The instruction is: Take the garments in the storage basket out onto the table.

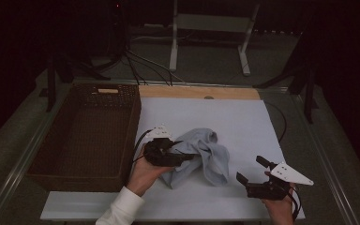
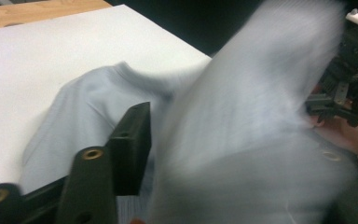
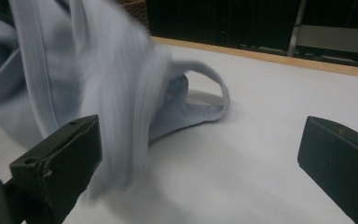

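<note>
Soft, floppy shirt (image 2: 242, 116) drapes over the left gripper (image 1: 171, 153), jaws partly open; right gripper (image 1: 253, 171) gapes, empty; grab a hem.

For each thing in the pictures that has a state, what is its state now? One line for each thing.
light blue garment: crumpled on the white board, draped over the left gripper, blurred in both gripper views.
left gripper: against the garment; whether its jaws press cloth cannot be told.
right gripper: jaws open, nothing between them, apart from the garment.
wicker basket: upright, nothing visible inside.
</note>
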